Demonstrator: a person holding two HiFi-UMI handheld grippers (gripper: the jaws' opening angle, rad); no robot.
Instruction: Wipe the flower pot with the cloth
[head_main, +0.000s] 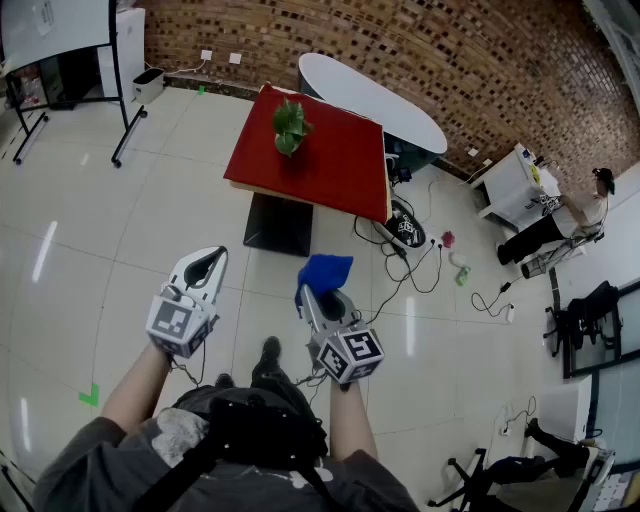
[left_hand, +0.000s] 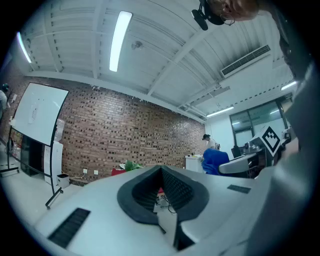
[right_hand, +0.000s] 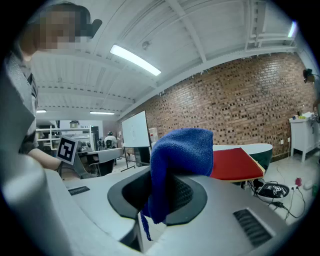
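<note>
A green plant in a pot (head_main: 290, 128) stands on a red table (head_main: 340, 170) well ahead of me; the pot itself is hardly visible under the leaves. My right gripper (head_main: 318, 292) is shut on a blue cloth (head_main: 325, 270), which bunches up over its jaws (right_hand: 182, 160). My left gripper (head_main: 207, 262) is shut with nothing in it, held level beside the right one. In the left gripper view the plant (left_hand: 131, 165) shows far off, with the blue cloth (left_hand: 216, 160) at the right. The red table (right_hand: 234, 163) lies ahead in the right gripper view.
A white oval table (head_main: 375, 100) stands behind the red one. Cables and a dark bag (head_main: 408, 228) lie on the tiled floor right of the red table's base. A whiteboard stand (head_main: 60, 40) is at the far left. A person (head_main: 560, 225) bends at the right.
</note>
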